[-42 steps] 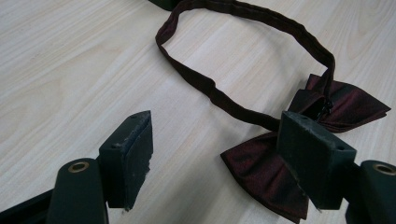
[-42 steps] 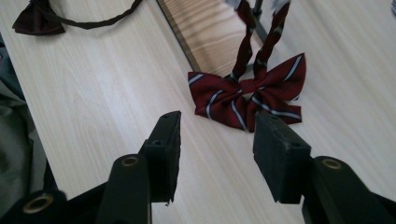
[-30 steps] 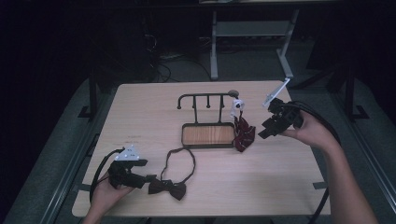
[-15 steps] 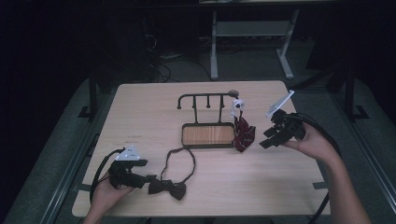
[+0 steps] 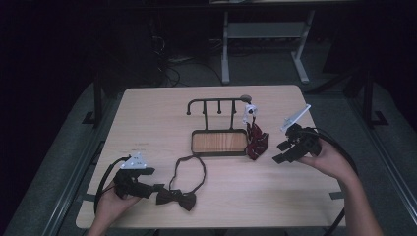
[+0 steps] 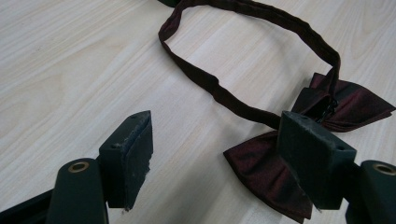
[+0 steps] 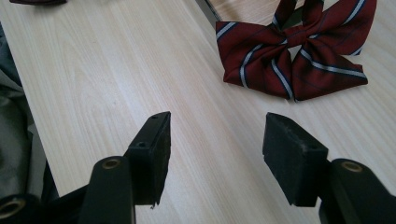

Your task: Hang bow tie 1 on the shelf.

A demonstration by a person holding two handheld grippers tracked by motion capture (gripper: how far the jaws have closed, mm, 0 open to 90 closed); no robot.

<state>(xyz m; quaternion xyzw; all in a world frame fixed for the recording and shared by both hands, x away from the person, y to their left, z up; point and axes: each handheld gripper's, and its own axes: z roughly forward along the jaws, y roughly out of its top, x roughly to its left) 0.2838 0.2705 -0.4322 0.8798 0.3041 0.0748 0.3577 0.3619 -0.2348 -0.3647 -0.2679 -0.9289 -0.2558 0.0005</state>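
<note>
A light wooden table [image 5: 147,123] holds a black hook rack [image 5: 216,103] standing on a wood-lined tray [image 5: 219,142]. Two bow ties lie on the table: a striped red bow tie [image 7: 294,60] just beside the tray's right end, and a dark maroon bow tie [image 6: 275,168] with its neck strap looped, near the front edge. The left gripper [image 6: 224,158], jaws apart and empty, sits at the maroon tie. The right gripper [image 7: 215,154], also spread and empty, hovers near the striped tie
</note>
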